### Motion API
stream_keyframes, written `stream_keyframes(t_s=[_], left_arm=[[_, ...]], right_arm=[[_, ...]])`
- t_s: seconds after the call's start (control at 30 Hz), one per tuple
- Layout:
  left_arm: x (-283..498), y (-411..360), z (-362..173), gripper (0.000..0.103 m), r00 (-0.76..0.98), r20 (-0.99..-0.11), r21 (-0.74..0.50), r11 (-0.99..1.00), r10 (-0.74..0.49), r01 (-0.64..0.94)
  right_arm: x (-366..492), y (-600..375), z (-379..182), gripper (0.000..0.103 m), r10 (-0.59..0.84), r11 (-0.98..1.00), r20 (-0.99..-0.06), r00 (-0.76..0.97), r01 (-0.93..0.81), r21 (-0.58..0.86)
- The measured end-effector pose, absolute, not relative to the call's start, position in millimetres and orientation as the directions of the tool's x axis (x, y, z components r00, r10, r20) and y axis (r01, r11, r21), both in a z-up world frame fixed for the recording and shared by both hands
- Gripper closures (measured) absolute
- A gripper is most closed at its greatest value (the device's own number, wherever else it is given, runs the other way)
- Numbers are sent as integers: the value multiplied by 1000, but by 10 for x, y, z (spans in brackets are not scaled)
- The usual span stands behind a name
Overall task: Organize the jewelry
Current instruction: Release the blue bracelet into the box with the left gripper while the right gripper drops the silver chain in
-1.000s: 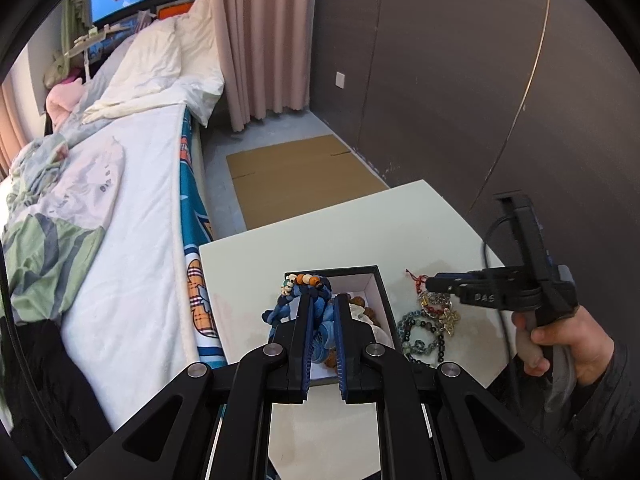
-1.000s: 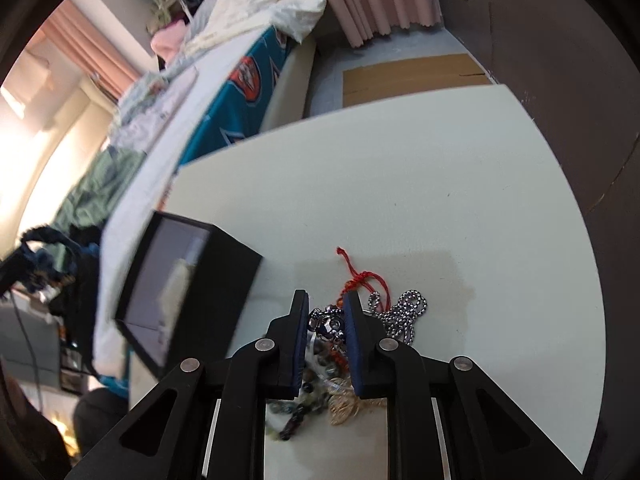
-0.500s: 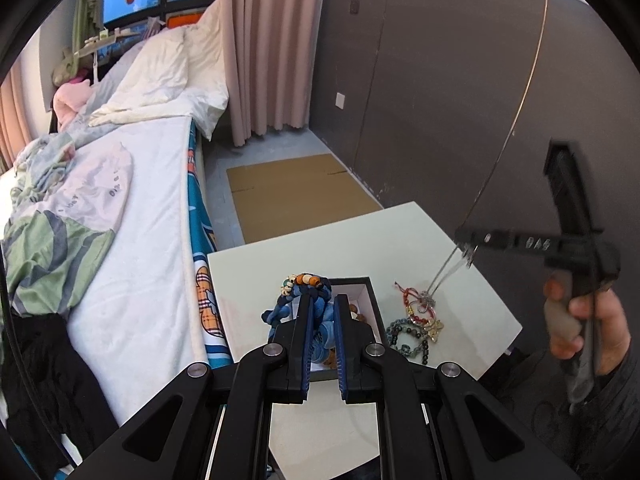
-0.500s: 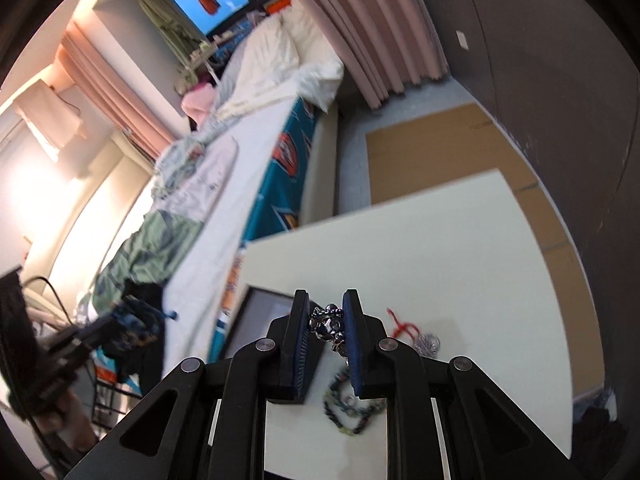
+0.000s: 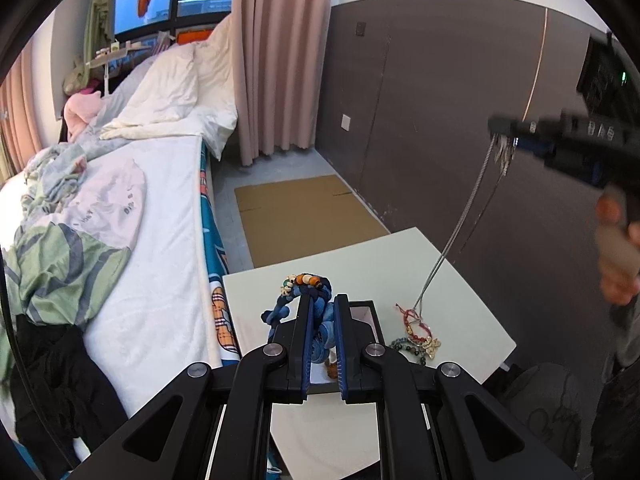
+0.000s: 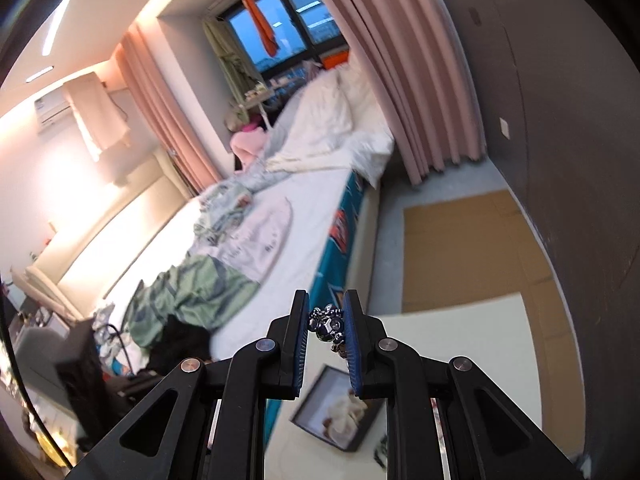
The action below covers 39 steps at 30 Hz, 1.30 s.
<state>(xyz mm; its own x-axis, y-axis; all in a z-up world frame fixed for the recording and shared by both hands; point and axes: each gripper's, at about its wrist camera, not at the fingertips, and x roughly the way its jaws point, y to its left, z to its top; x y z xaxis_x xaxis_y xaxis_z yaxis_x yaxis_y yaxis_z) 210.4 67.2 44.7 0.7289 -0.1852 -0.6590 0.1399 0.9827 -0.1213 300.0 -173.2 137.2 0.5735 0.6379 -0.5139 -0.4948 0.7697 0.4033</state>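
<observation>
My left gripper (image 5: 322,300) is shut on a blue braided bracelet (image 5: 308,292) with orange and white beads, held above the black jewelry box (image 5: 370,312). My right gripper (image 6: 326,300) is shut on a silver chain necklace (image 6: 328,324), raised high over the table. In the left wrist view the right gripper (image 5: 500,126) is at the upper right and the chain (image 5: 460,224) hangs down to the jewelry pile (image 5: 414,340) on the white table (image 5: 360,256). The box (image 6: 340,408) shows far below in the right wrist view.
A bed (image 5: 140,208) with crumpled bedding lies close along the table's left side. A dark wall panel (image 5: 420,120) stands behind and to the right. Flat cardboard (image 5: 304,216) lies on the floor beyond the table. A pink curtain (image 5: 276,60) hangs at the back.
My right gripper has closed on the silver chain in the pile and lifted it high, so the chain now hangs stretched down to the table. My left gripper has also risen, still holding the blue bracelet.
</observation>
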Motion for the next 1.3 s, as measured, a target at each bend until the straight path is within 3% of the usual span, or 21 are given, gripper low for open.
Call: stream_keyframes(t_s=[0.43, 0.9, 1.23, 1.3], left_arm=[[2013, 773, 569, 93, 751, -639, -121, 986, -165, 114], [1993, 990, 485, 93, 744, -655, -126, 990, -129, 61], [2010, 1025, 477, 93, 741, -661, -123, 991, -115, 44], [2010, 1028, 475, 93, 740, -663, -121, 992, -115, 47]], right_arm=[[2846, -1202, 2170, 85, 691, 719, -438, 575, -607, 338], [2990, -654, 1405, 85, 719, 672, -538, 440, -637, 376], [3053, -660, 1129, 84, 728, 663, -560, 396, -616, 426], [3106, -672, 962, 75, 709, 677, -597, 374, -597, 430]])
